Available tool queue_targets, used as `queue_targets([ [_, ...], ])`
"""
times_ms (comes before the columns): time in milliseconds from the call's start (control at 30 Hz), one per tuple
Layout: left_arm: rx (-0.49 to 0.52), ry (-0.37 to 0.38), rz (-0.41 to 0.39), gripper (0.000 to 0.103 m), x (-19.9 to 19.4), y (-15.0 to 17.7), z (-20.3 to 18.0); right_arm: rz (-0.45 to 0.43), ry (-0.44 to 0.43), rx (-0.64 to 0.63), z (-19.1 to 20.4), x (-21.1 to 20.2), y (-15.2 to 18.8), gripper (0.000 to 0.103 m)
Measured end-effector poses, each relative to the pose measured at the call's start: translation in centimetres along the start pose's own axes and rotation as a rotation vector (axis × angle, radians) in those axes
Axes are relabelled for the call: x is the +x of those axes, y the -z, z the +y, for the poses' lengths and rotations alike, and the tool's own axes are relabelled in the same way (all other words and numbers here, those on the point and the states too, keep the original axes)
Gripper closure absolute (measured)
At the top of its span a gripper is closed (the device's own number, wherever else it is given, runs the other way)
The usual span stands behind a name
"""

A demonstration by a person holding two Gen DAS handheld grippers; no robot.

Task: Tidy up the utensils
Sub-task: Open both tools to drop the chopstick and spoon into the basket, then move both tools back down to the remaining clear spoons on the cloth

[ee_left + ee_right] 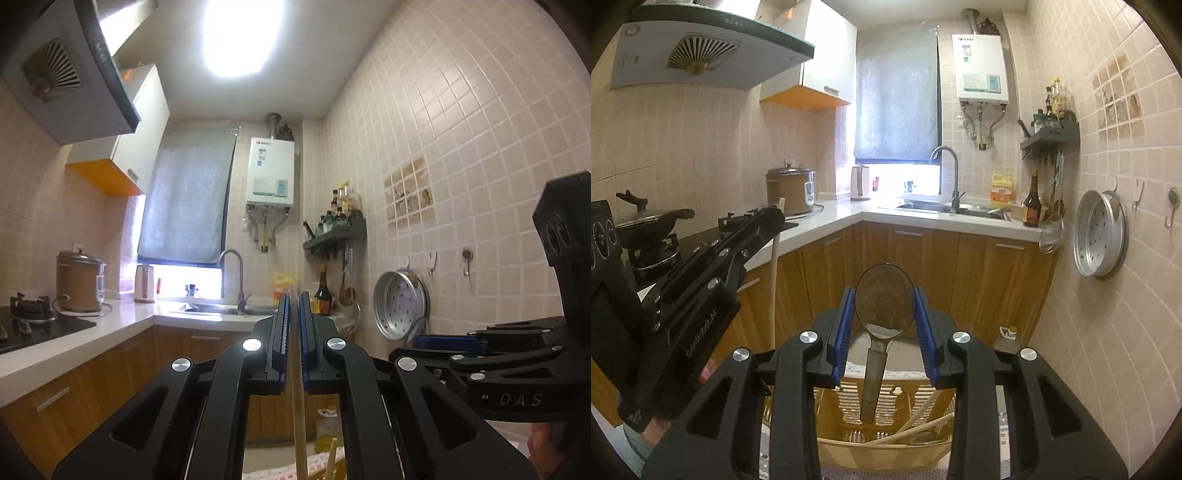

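The metal spoon (884, 306) sits bowl-up, gripped between the right gripper (884, 317) jaws above the near basket (882, 448). The left gripper (293, 332) is clamped on a wooden chopstick (297, 406). Both await stowing; loose sticks already lie in the basket.

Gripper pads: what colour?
Blue, ribbed, on both the right gripper and the left gripper; clearest in the right wrist view.

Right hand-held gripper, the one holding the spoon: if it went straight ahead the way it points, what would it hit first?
Probably the wooden cabinet doors under the counter; the right hand-held gripper aims there, open floor between. Depth is uncertain.
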State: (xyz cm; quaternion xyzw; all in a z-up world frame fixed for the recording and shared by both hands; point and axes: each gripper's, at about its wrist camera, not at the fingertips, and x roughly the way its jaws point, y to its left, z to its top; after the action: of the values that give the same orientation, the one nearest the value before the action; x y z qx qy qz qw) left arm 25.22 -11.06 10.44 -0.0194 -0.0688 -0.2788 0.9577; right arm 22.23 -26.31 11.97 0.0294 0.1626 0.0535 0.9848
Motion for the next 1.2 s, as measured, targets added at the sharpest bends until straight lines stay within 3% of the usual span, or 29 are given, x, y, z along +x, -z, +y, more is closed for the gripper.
queue_targets([
  [367,-0.044,0.003,0.091,0.096,-0.5,1.1,0.8,0.086,-0.055,0.080,-1.3,0.5,1.1,0.073],
  [433,-0.071,0.008,0.118,0.079,-0.7,0.9,1.3,0.091,-0.063,0.084,-1.2,0.1,1.0,0.073],
  [467,-0.085,0.011,0.127,0.075,-0.9,0.7,1.6,0.088,-0.059,0.082,-1.1,-0.2,0.9,0.072],
  [533,-0.107,0.017,0.157,0.052,-1.4,0.3,2.1,0.082,-0.061,0.083,-1.1,-0.8,0.7,0.062],
  [567,-0.118,0.006,0.171,0.046,-1.8,0.1,2.3,0.077,-0.065,0.090,-1.1,-1.2,0.7,0.056],
  [700,-0.152,-0.012,0.225,0.028,-3.9,-1.0,2.8,0.070,-0.075,0.119,-1.6,-3.5,0.5,0.055],
  [933,-0.150,-0.100,0.335,0.014,-8.3,-2.7,2.2,0.118,-0.114,0.172,-2.4,-8.0,1.3,0.055],
  [1100,-0.218,-0.147,0.486,0.014,-10.8,-2.2,1.8,0.252,-0.123,0.152,-1.9,-9.9,4.1,0.055],
  [1200,-0.293,-0.109,0.583,0.014,-11.9,-0.9,1.9,0.334,-0.138,0.148,-1.7,-10.2,6.6,0.055],
])
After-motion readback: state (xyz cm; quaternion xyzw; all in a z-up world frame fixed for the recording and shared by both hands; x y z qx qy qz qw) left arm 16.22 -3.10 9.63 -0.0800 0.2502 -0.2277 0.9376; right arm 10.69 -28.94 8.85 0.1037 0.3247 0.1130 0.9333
